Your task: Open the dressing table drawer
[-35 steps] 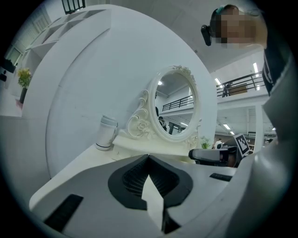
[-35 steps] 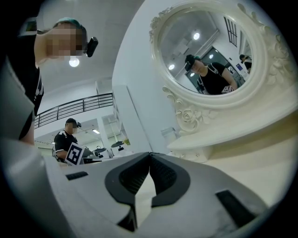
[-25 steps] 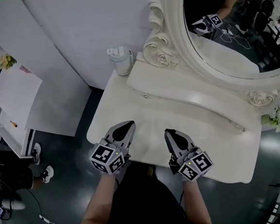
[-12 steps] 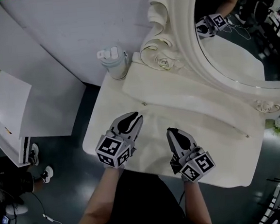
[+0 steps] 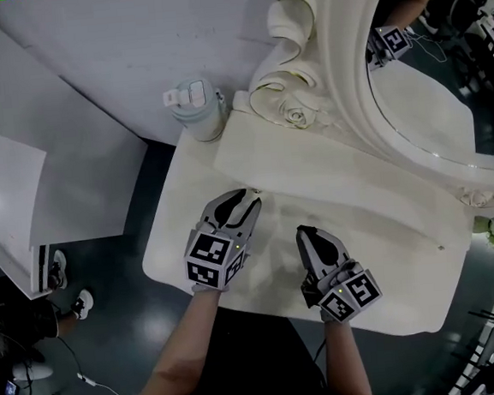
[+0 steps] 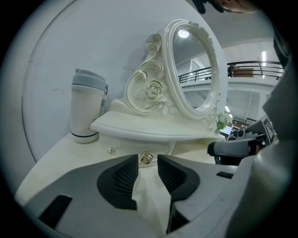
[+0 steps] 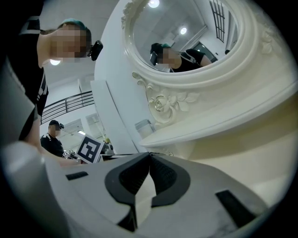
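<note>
The cream dressing table (image 5: 191, 240) carries a raised shelf (image 5: 330, 163) under an oval mirror (image 5: 432, 99). A small metal drawer knob (image 5: 257, 189) (image 6: 146, 157) sits on the drawer front (image 6: 132, 148) below the shelf's left end. My left gripper (image 5: 245, 198) (image 6: 148, 164) hovers low over the tabletop, and its jaws are opening. The knob shows just ahead of the tips, in line with the gap, and no pad touches it. My right gripper (image 5: 309, 233) (image 7: 149, 156) stays shut and empty over the tabletop, farther back from the shelf.
A pale lidded tumbler (image 5: 196, 109) (image 6: 87, 106) stands at the table's back left corner by the wall. A second small knob (image 6: 111, 150) sits left of the first, and another (image 5: 441, 247) lies far right. Carved rose scrollwork (image 5: 295, 111) flanks the mirror. A white cabinet (image 5: 14, 187) stands on the left.
Both grippers moved forward over the tabletop toward the shelf, the left one farther, up to the knob. The left jaws went from shut to apart. The right jaws stayed shut.
</note>
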